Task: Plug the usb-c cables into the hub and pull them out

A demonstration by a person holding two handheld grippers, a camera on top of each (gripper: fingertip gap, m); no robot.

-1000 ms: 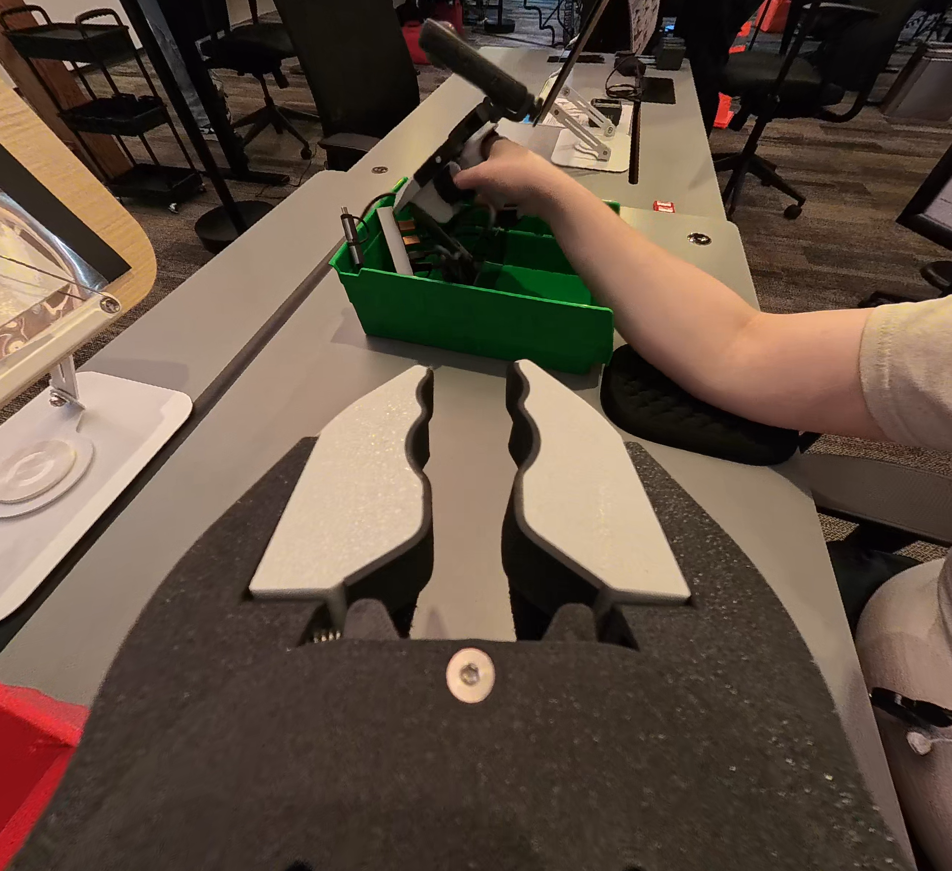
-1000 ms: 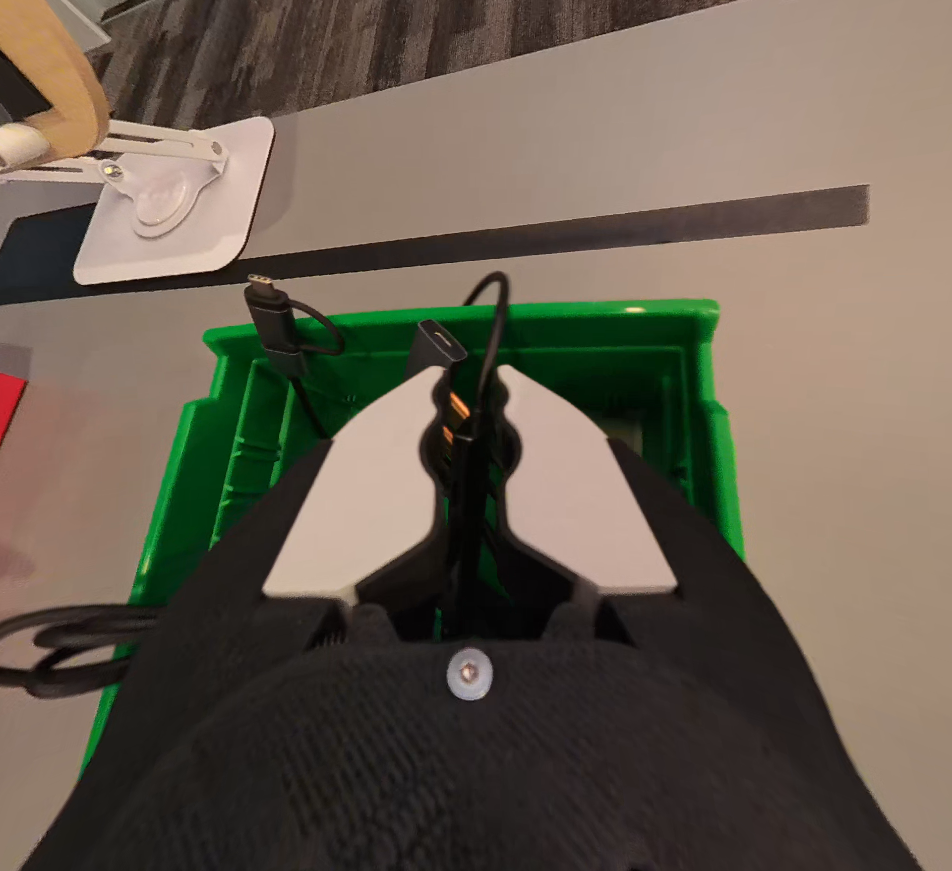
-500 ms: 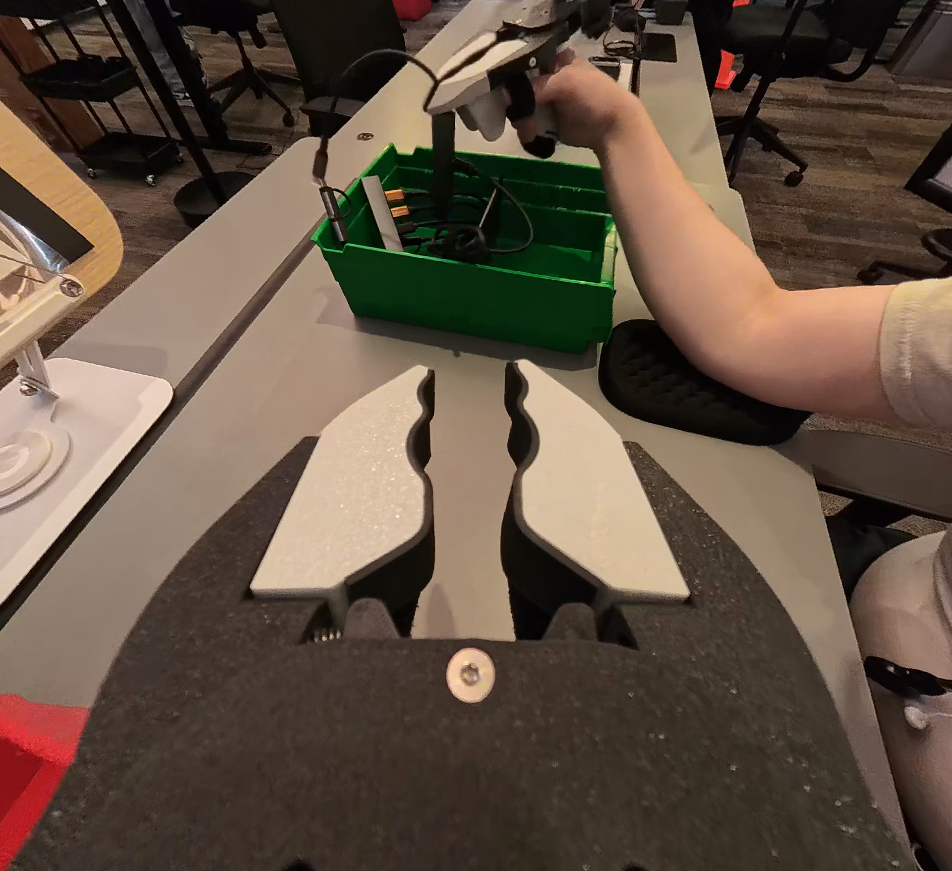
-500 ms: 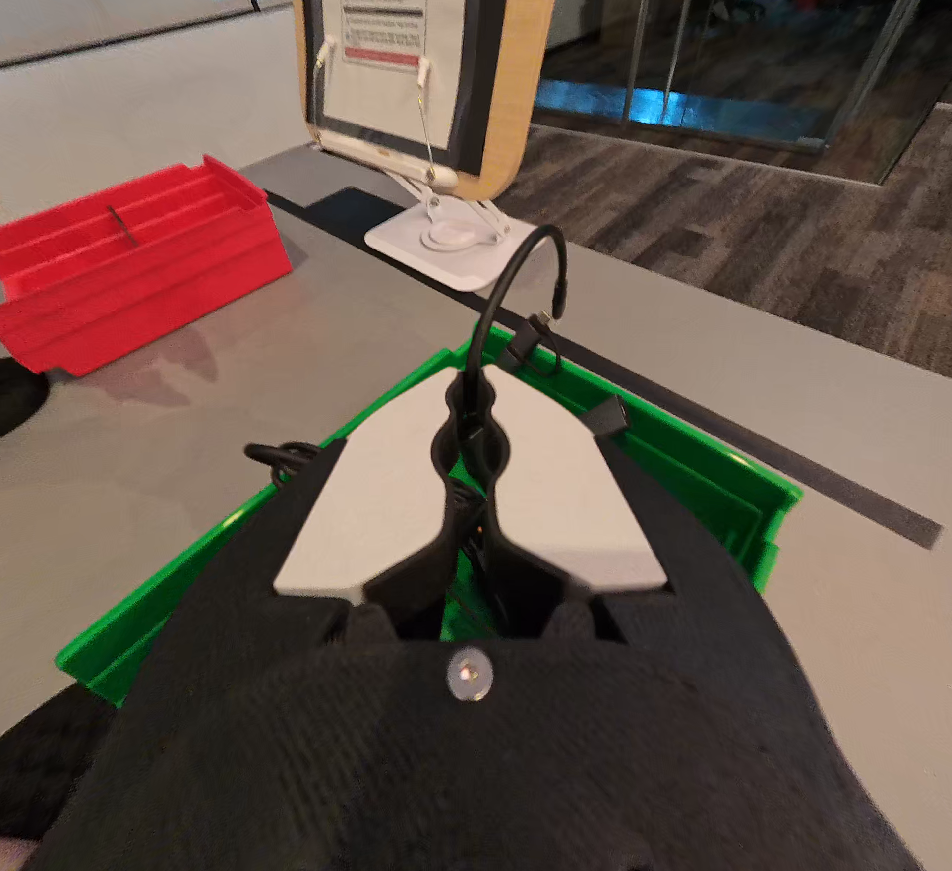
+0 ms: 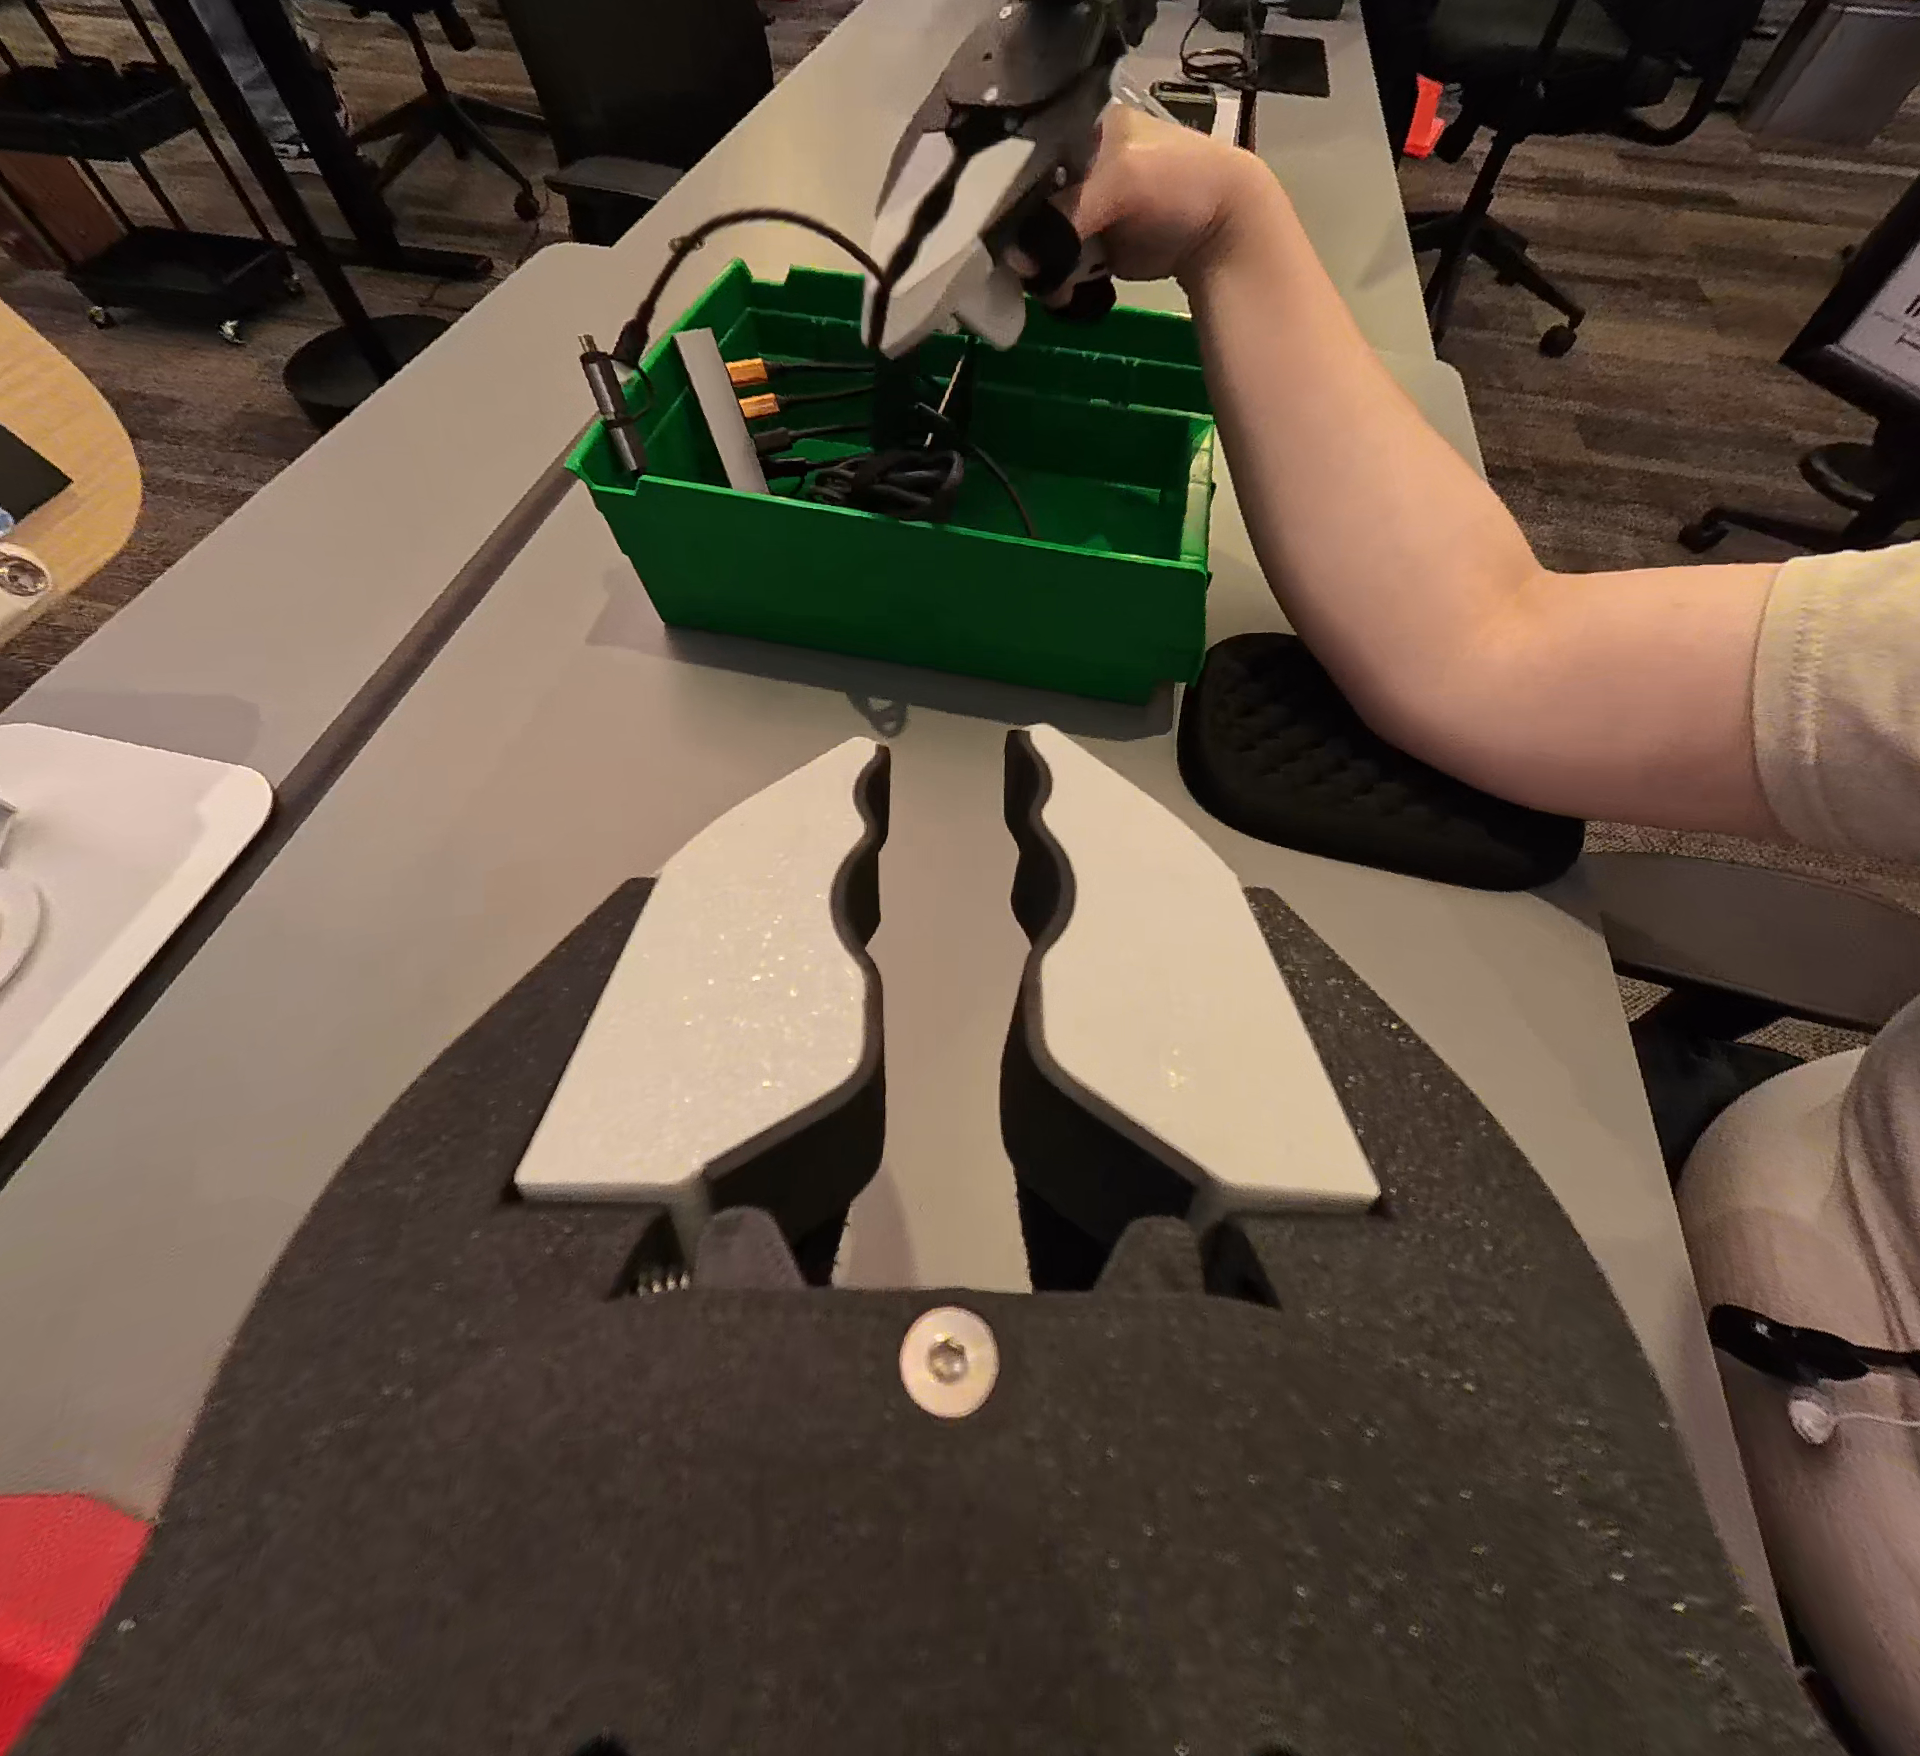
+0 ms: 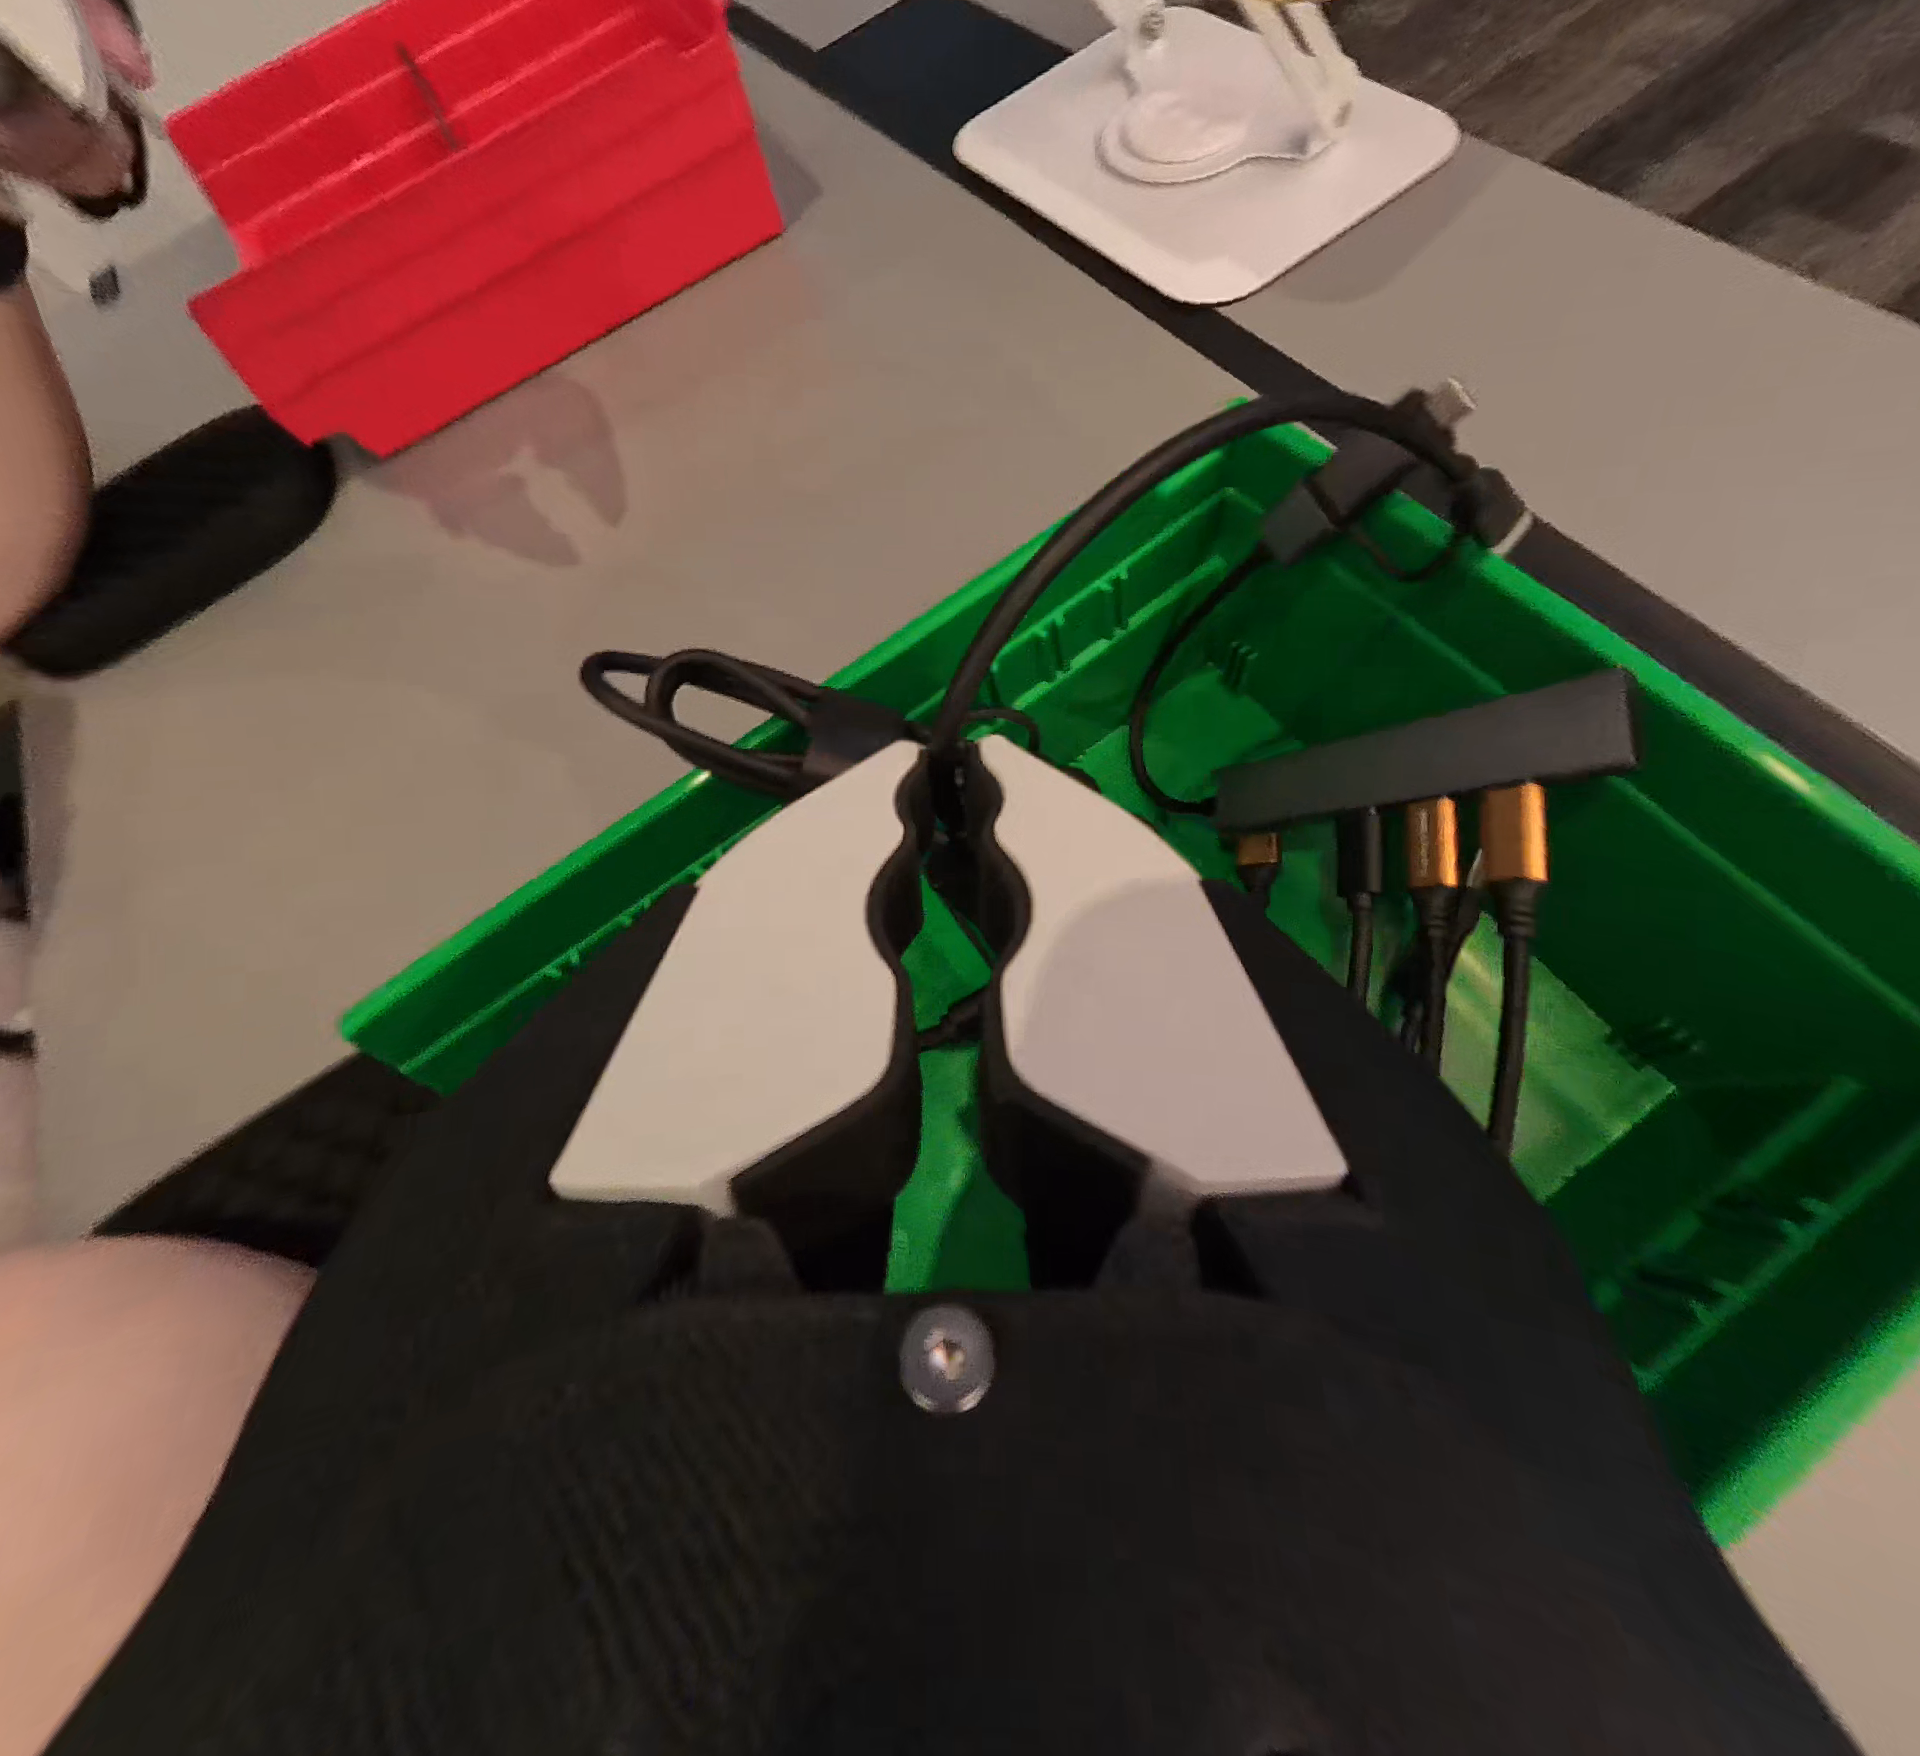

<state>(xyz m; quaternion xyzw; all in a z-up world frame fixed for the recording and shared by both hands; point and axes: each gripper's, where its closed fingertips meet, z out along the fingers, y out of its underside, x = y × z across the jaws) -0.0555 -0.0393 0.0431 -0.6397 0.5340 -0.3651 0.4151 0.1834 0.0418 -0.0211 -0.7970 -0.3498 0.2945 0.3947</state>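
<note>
A green bin (image 5: pixel 914 584) holds a slim hub (image 5: pixel 720 418) that stands on edge, with several cables plugged in, two with orange plugs (image 5: pixel 750 373). In the right wrist view the hub (image 6: pixel 1434 750) looks dark, with the orange plugs (image 6: pixel 1512 833) below it. My right gripper (image 6: pixel 951 750) is shut on a thin black cable (image 6: pixel 1049 563) above the bin (image 6: pixel 623 885). The cable arcs to a plug end (image 6: pixel 1423 449) at the bin's corner. My right gripper also shows in the left wrist view (image 5: pixel 914 293). My left gripper (image 5: pixel 948 742) is open and empty, low over the table in front of the bin.
A red bin (image 6: pixel 478 148) sits on the grey table beyond the green one. A white stand base (image 6: pixel 1205 179) is at the table's seam. A black wrist pad (image 5: pixel 1371 771) lies under the person's forearm. A coiled black cable (image 6: pixel 727 709) hangs over the bin's rim. My right fingertips sit around 25 cm from my left ones.
My right gripper has shut on the black cable inside the bin, risen with it and turned towards the red bin. My left gripper has stayed open, almost still.
</note>
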